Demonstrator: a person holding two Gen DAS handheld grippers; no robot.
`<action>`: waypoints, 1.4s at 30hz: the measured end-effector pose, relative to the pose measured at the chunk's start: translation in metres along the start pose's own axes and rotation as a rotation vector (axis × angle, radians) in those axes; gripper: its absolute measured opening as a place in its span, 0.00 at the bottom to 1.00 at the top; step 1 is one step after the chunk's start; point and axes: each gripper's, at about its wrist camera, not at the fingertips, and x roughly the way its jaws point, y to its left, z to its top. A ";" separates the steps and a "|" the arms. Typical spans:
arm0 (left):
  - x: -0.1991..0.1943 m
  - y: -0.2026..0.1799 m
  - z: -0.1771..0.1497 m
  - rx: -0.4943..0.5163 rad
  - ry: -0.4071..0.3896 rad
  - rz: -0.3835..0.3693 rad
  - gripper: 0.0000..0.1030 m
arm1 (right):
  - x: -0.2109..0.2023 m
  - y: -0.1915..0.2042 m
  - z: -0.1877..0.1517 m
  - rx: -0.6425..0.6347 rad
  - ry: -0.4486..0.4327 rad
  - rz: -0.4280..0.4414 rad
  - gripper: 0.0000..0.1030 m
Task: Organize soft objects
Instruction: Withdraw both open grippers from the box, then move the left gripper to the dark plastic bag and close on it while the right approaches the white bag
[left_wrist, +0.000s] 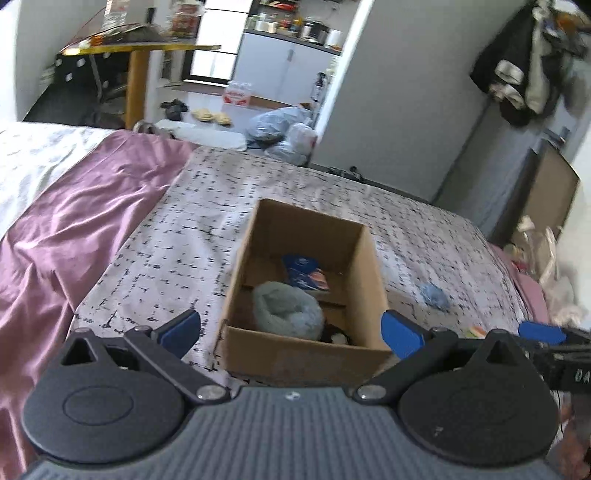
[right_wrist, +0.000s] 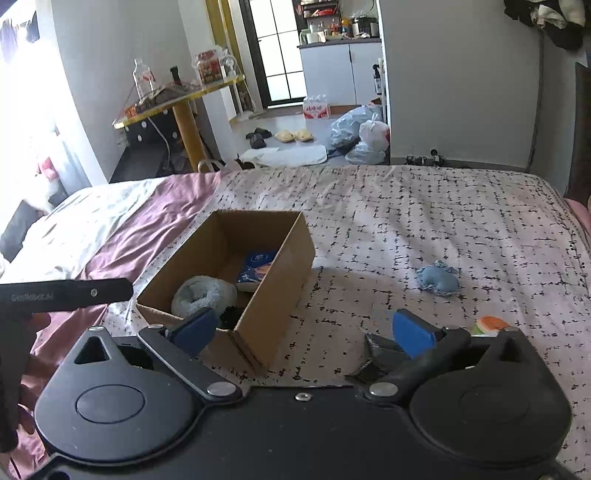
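An open cardboard box (left_wrist: 295, 295) is seen on a bed covered by a pale sheet with black dashes (right_wrist: 424, 229). Inside the box a fluffy grey-blue soft item (left_wrist: 284, 310) lies toward the near end, a blue packet (left_wrist: 304, 275) lies behind it, and something dark (right_wrist: 231, 317) is partly seen at the near corner. The left hand-held gripper (left_wrist: 291, 330) is held just in front of the box, jaws spread wide, nothing gripped. The right hand-held gripper (right_wrist: 306, 330) is held to the right of the box, jaws likewise wide apart and empty. A small blue plush (right_wrist: 437, 278) lies on the sheet well to the right of the box. An orange, white and green soft item (right_wrist: 491, 325) is partly hidden behind the right finger. A dark crumpled piece (right_wrist: 380, 356) lies near that same finger. A purple satin cover (left_wrist: 74, 221) is bunched on the left of the bed.
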 end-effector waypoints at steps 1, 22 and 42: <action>-0.002 -0.004 0.000 0.013 0.004 -0.007 1.00 | -0.003 -0.003 0.000 0.006 -0.004 0.001 1.00; -0.043 -0.069 -0.011 0.223 -0.026 -0.032 1.00 | -0.060 -0.062 -0.028 0.057 -0.059 0.021 1.00; -0.015 -0.120 -0.016 0.329 0.015 -0.073 1.00 | -0.079 -0.127 -0.057 0.146 -0.064 -0.066 1.00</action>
